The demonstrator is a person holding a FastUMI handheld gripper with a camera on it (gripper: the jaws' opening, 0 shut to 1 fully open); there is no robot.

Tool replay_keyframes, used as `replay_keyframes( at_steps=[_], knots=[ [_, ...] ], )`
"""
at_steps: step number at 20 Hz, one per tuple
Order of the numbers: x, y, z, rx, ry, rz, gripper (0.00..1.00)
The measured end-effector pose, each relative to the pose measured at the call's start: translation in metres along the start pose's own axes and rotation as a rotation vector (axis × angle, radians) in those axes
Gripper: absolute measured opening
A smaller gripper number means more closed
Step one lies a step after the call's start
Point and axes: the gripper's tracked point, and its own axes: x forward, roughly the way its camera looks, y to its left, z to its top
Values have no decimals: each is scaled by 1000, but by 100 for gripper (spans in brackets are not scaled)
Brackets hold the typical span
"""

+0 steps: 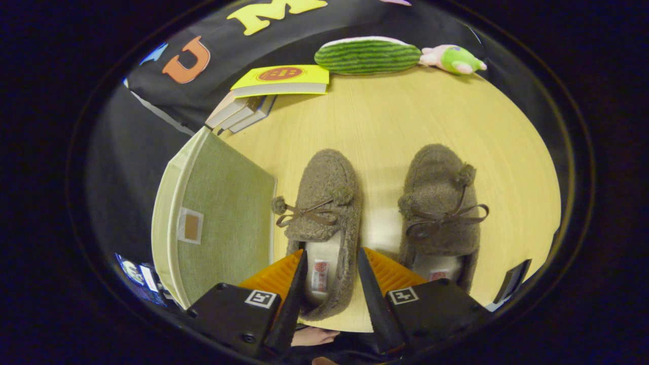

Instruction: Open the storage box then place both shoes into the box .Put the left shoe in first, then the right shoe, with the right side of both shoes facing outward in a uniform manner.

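Note:
Two brown fuzzy slippers with bows and pompoms stand side by side on the wooden table, toes pointing away from me. The left shoe point(324, 203) has its heel opening between my fingers. The right shoe point(442, 203) lies just right of my right finger. My gripper point(331, 258) is open, its fingers spread around the left shoe's heel without pressing on it. The green fabric storage box point(223, 213) sits to the left of the left shoe, its lid closed, a small brown tab on the lid's near left part.
A yellow-covered book point(284, 80) on a stack of books lies beyond the box. A watermelon-striped cushion point(367, 55) and a pink-and-green plush toy point(453, 58) lie at the table's far edge. A dark object point(513, 280) sits near the right shoe's heel.

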Motion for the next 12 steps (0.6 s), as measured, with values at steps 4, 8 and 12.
replay_keyframes(
  at_steps=[4, 8, 12],
  knots=[
    [12, -6, -3, 34, 61, 32, 55],
    [15, -13, -3, 67, 93, 38, 33],
    [13, -17, 0, 164, 73, 46, 11]
  ],
)
